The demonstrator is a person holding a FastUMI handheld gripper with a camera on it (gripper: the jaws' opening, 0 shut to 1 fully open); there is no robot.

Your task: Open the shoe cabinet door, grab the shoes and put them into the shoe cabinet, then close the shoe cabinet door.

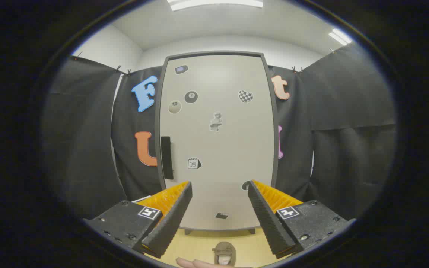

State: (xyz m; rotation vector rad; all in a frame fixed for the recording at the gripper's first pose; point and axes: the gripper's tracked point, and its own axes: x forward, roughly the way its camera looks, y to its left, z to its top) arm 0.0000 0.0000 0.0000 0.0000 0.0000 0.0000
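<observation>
Shoe cabinet door shut, claw level, facing it, fingers wide apart, holding nothing

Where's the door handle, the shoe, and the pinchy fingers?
Door handle (pixel 167 157), gripper view: middle of the black bar on the cabinet door's edge.
Shoe (pixel 224 252), gripper view: brown top, on the floor between the fingers.
Gripper (pixel 219 190), gripper view: open gap between fingertips.

the gripper has two black fingers with ribbed inner pads and ridged orange backs. each sits on a black textured block with small screws and a white square tag bearing a black marker.
</observation>
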